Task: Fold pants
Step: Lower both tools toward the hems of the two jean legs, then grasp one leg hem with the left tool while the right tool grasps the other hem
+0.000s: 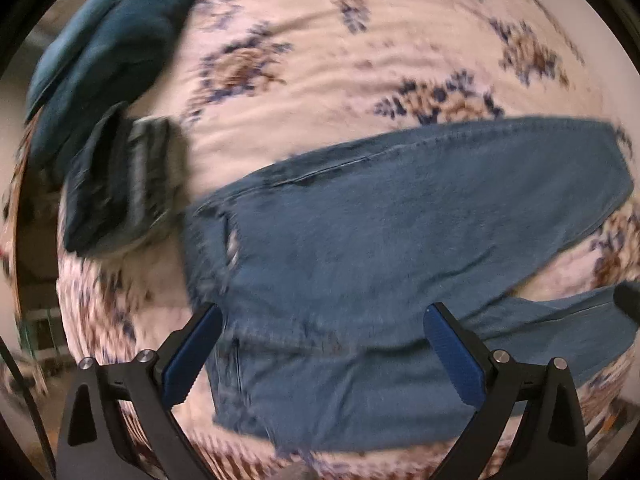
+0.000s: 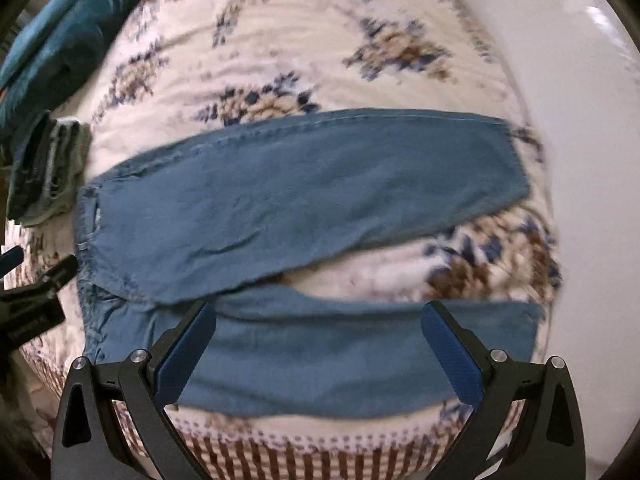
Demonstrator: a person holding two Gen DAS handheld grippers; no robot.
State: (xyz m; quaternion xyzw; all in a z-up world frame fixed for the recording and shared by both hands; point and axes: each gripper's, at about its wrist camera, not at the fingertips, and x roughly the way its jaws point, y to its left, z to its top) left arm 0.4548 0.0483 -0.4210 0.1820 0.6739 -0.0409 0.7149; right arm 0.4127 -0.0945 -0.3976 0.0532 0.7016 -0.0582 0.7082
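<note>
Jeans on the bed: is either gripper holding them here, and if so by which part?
Nothing is held. Both the left gripper and the right gripper are open above the jeans, which lie flat on the bedspread.

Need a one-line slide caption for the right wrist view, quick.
Open right tool hovers over the near leg of blue jeans spread on a floral bedspread.

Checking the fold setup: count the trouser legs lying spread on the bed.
2. Far leg of the blue denim pants lies across the floral bedspread; near leg runs along its front edge.
</note>
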